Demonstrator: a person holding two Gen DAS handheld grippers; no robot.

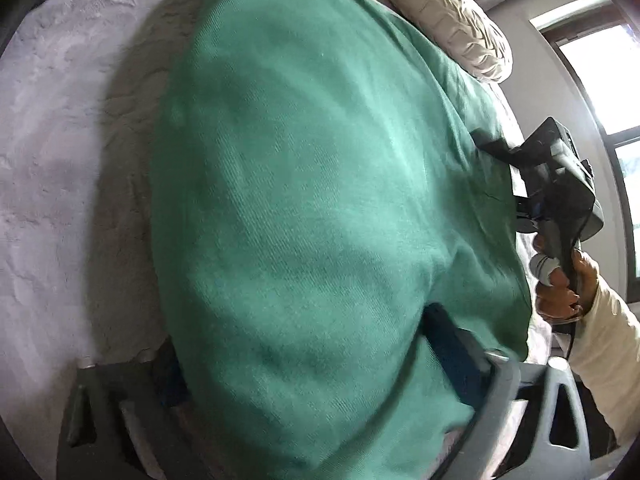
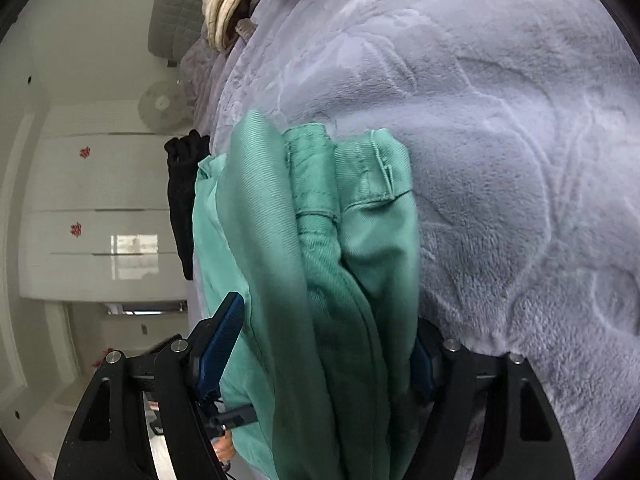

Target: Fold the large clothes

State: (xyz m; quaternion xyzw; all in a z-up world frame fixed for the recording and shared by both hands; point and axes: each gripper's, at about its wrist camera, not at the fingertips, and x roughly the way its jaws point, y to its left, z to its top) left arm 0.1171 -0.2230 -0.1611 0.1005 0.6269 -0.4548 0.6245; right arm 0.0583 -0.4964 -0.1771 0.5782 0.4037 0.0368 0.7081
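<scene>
A large green garment (image 1: 304, 200) lies spread over a pale plush blanket (image 1: 60, 140) on a bed. My left gripper (image 1: 312, 380) is shut on its near edge, the cloth draped over both fingers. In the left wrist view my right gripper (image 1: 496, 148) grips the garment's far right edge, held by a hand. In the right wrist view the right gripper (image 2: 320, 352) is shut on a bunched thick fold of the green garment (image 2: 320, 220), with a waistband and belt loop showing, above the blanket (image 2: 500, 140).
A cream pillow (image 1: 448, 16) lies at the bed's far end, with a window (image 1: 600, 80) beyond. In the right wrist view a black garment (image 2: 184, 192) hangs off the bed edge, white cabinets (image 2: 100, 216) stand behind, and a cream knit item (image 2: 228, 0) lies at the top.
</scene>
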